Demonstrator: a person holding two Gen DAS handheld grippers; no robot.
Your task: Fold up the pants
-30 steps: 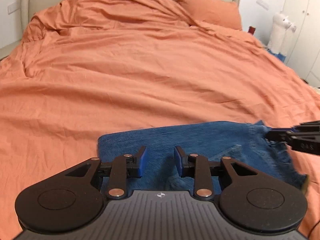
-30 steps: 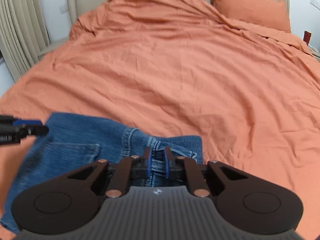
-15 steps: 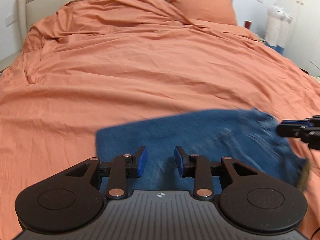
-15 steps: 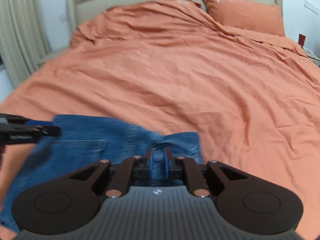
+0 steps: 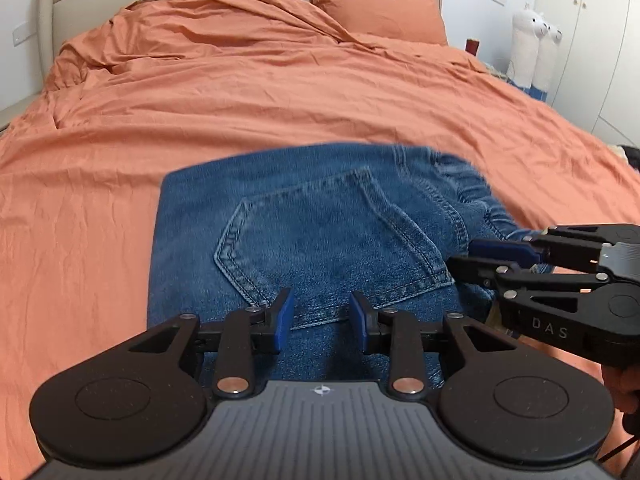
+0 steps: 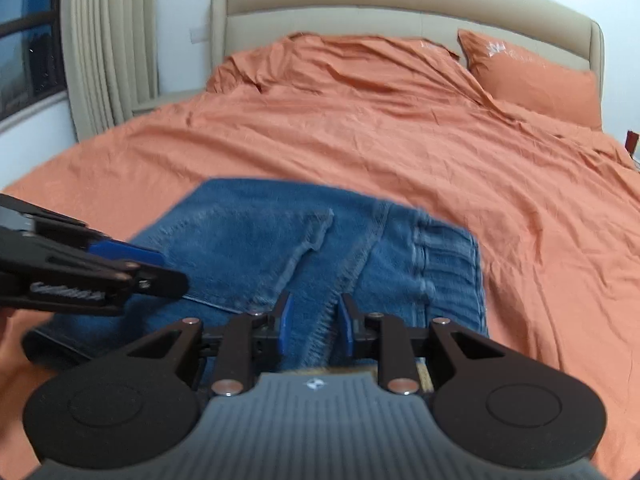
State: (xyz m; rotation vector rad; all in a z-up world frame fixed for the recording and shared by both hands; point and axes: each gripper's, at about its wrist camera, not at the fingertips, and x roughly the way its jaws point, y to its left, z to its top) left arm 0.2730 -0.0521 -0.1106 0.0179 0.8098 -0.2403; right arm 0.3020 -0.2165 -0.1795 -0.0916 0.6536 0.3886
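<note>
Since the earlier frames, both grippers had travelled across the bed, so the jeans [image 5: 320, 232] sat more fully ahead of each camera, with a back pocket [image 5: 332, 240] exposed that was hidden a second before. The right gripper [image 6: 313, 322], pinched nearly closed a second ago, had just been opening its jaws; they stood parted over a stitched seam of the denim, the pads not pressing on it. The left gripper [image 5: 320, 318] had its jaws apart too, poised above the cloth below the pocket, gripping nothing.

The jeans were folded into a compact blue block lying flat on the near part of the bed. They were mid-blue denim with pale contrast stitching, a five-sided back pocket facing up, and a gathered waistband [image 6: 448, 264] with belt loops toward the right side. The far edge looked smeared by motion blur.

An orange duvet [image 5: 280, 92], creased all over, covered the bed, with a matching orange pillow [image 5: 376, 12] at a beige padded headboard [image 6: 400, 4]. In the left wrist view a white plush toy [image 5: 532, 48] stood against white cupboard doors [image 5: 592, 40] to the right; in the right wrist view a beige pleated curtain [image 6: 108, 52] hung beside a dark window [image 6: 24, 40] to the left.
</note>
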